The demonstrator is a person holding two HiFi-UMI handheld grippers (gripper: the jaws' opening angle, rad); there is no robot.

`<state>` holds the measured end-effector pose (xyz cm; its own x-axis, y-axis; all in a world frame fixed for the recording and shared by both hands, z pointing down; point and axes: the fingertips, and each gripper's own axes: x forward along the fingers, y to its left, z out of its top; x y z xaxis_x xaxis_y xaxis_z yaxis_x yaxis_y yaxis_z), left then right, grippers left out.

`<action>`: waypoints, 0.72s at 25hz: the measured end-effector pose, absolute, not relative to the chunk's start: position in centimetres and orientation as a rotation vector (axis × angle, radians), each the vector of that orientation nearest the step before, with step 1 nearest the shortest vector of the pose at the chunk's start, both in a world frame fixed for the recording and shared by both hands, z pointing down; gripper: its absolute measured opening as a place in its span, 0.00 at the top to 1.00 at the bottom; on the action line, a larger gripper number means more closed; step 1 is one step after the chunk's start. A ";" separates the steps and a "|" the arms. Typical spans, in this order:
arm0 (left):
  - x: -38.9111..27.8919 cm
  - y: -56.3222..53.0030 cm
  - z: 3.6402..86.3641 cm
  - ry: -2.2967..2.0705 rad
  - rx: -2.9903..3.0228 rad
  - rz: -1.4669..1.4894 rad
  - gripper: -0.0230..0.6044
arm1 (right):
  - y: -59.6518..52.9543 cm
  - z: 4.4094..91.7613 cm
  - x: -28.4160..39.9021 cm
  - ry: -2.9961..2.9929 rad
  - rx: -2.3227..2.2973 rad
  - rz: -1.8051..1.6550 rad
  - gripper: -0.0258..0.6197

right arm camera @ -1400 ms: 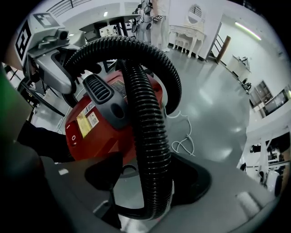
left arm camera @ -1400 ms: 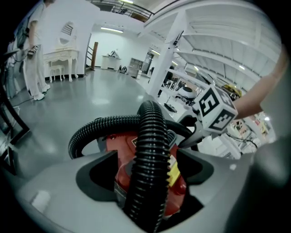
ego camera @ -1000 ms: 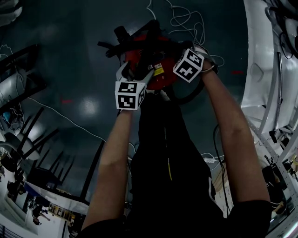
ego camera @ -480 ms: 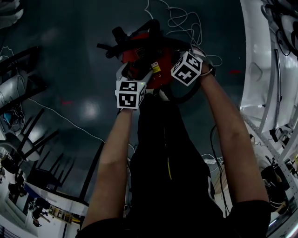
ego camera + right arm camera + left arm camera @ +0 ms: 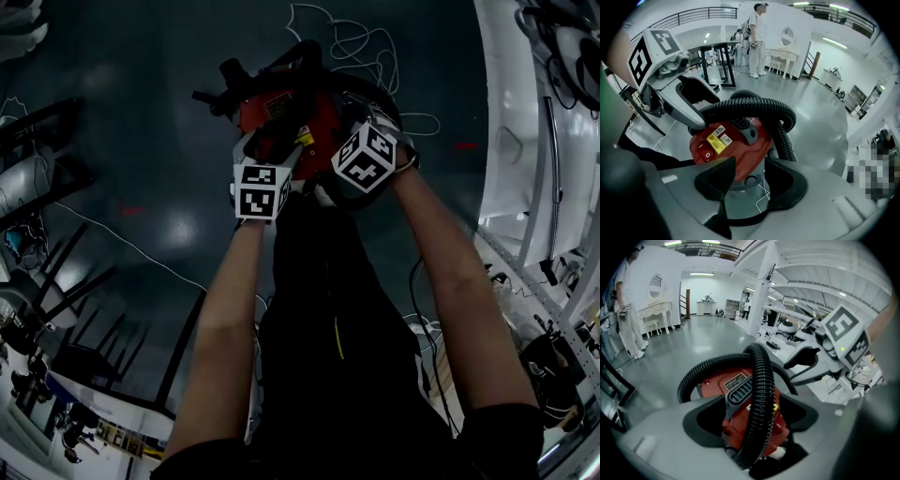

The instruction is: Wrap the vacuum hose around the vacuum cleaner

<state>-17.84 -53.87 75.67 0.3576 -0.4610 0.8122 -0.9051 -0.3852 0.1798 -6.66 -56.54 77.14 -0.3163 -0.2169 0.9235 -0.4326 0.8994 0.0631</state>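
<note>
Left gripper view: hose (image 5: 761, 376) thru open L claw (image 5: 752, 404).
Pads stand either side of the black ribbed hose w/o clamping it; it loops on over the red vacuum cleaner (image 5: 733, 423). R claw (image 5: 750, 160) apart, jaws just been closing, nothing betw. them; vacuum cleaner just beyond, standing on dark floor (image 5: 141, 112).
</note>
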 end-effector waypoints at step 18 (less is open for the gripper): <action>-17.2 -53.3 73.1 -1.195 2.022 0.835 0.49 | -53.9 72.7 -6.7 -2.029 0.701 0.348 0.92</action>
<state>-17.25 -53.25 73.13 0.3856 -0.4962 0.7779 -0.9011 -0.3838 0.2019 -6.73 -53.88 72.72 -0.4047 -0.3401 0.8489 -0.6034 0.7968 0.0315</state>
